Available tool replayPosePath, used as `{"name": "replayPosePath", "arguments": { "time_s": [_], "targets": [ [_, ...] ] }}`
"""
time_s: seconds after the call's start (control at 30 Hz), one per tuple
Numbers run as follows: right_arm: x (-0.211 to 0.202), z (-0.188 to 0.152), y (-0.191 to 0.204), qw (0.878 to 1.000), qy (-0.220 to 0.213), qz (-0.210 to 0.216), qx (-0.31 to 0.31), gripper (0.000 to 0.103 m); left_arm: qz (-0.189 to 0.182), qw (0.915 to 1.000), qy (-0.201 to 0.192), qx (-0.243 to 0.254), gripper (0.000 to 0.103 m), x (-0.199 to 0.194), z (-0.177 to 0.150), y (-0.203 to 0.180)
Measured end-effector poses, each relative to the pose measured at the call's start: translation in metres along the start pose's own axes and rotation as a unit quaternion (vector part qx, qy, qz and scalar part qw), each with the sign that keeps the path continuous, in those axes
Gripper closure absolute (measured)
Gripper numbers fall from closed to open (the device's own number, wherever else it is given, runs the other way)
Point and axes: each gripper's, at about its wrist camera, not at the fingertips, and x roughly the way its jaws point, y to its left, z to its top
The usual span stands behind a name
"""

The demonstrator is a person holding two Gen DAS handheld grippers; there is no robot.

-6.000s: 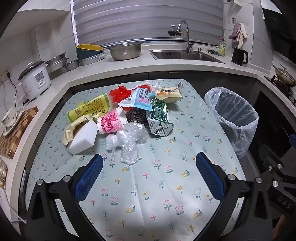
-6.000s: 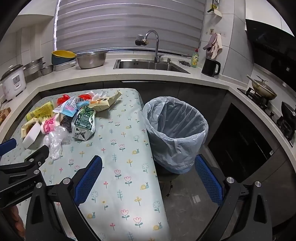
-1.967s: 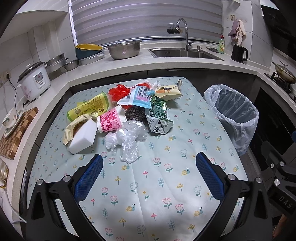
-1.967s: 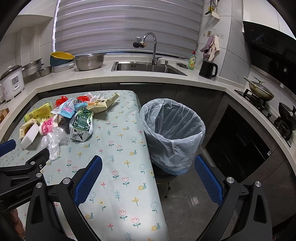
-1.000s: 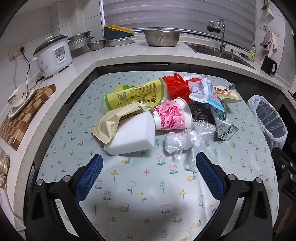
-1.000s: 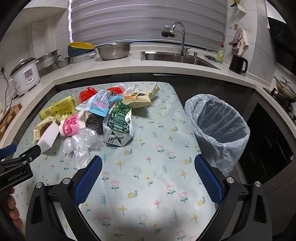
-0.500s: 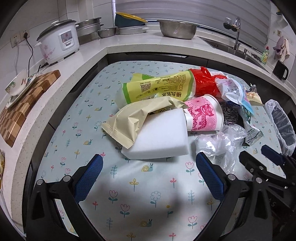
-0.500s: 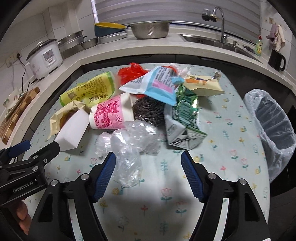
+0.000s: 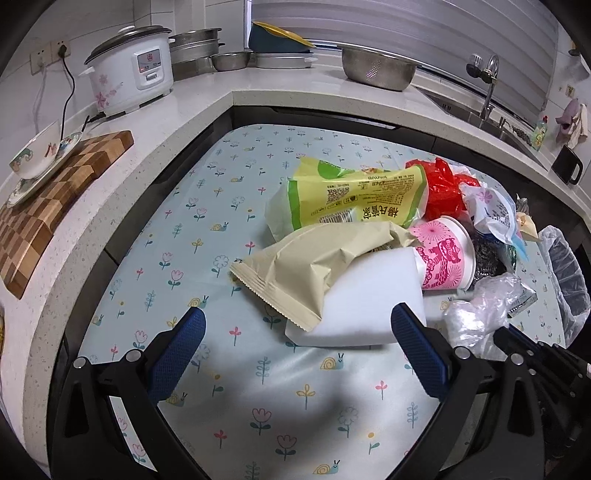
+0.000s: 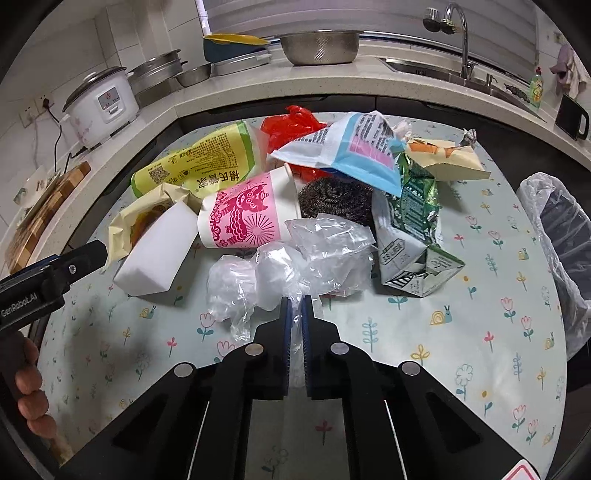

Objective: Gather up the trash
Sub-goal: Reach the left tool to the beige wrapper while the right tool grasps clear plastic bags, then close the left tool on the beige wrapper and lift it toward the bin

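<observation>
A pile of trash lies on the flowered tablecloth (image 9: 236, 391). My right gripper (image 10: 294, 308) is shut on the near end of a crumpled clear plastic bag (image 10: 295, 258), also seen in the left wrist view (image 9: 480, 314). My left gripper (image 9: 295, 343) is open and empty, just in front of a white foam block (image 9: 369, 295) and a beige snack bag (image 9: 310, 269). Behind lie a pink paper cup (image 10: 247, 214), a yellow-green bag (image 10: 199, 166), a red bag (image 10: 291, 125), a steel scourer (image 10: 336, 199), a blue-white pouch (image 10: 354, 144) and a green carton (image 10: 413, 229).
A bin lined with a clear bag (image 10: 557, 236) stands off the table's right edge. The counter behind holds a rice cooker (image 9: 129, 77), steel bowls (image 10: 317, 46), a wooden board (image 9: 37, 210) with a bowl, and a sink with tap (image 10: 458, 29).
My right gripper has moved forward and closed on the clear plastic bag. My left gripper has moved in closer to the foam block and beige bag, still open.
</observation>
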Motion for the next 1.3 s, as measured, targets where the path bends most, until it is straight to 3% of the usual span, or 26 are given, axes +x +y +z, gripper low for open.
{"name": "replayPosePath", "arguments": {
  "time_s": [0.13, 0.27, 0.4, 0.5, 0.63, 0.73, 1.0, 1.3],
  "targets": [
    [-0.010, 0.006, -0.003, 1.000, -0.009, -0.003, 0.009, 0.098, -0.005, 0.9999, 0.007, -0.009, 0.008, 0.011, 0.007, 0.008],
    [-0.015, 0.010, 0.000, 1.000, -0.014, -0.004, 0.005, 0.098, -0.014, 0.9998, 0.006, -0.009, 0.021, 0.018, 0.013, 0.009],
    [-0.016, 0.010, 0.002, 1.000, -0.014, -0.004, 0.003, 0.097, -0.029, 0.9995, 0.013, -0.003, 0.042, 0.030, 0.018, 0.006],
    [-0.017, 0.010, 0.000, 1.000, -0.014, -0.005, 0.005, 0.097, -0.046, 0.9986, 0.024, 0.002, 0.065, 0.039, 0.021, 0.003],
    [-0.020, 0.009, -0.003, 1.000, -0.015, -0.009, 0.011, 0.097, -0.053, 0.9983, 0.023, 0.007, 0.082, 0.041, 0.021, -0.001],
    [-0.026, 0.010, -0.006, 1.000, -0.020, -0.011, 0.014, 0.097, -0.055, 0.9984, 0.009, 0.008, 0.086, 0.031, 0.023, -0.003],
    [-0.063, 0.018, -0.016, 0.998, -0.062, -0.017, 0.024, 0.097, -0.073, 0.9967, -0.031, 0.019, 0.086, -0.016, 0.032, -0.020],
    [-0.117, 0.023, -0.057, 0.990, -0.119, -0.045, 0.056, 0.097, -0.131, 0.9873, -0.058, 0.069, 0.086, -0.063, 0.034, -0.091]
  ]
}}
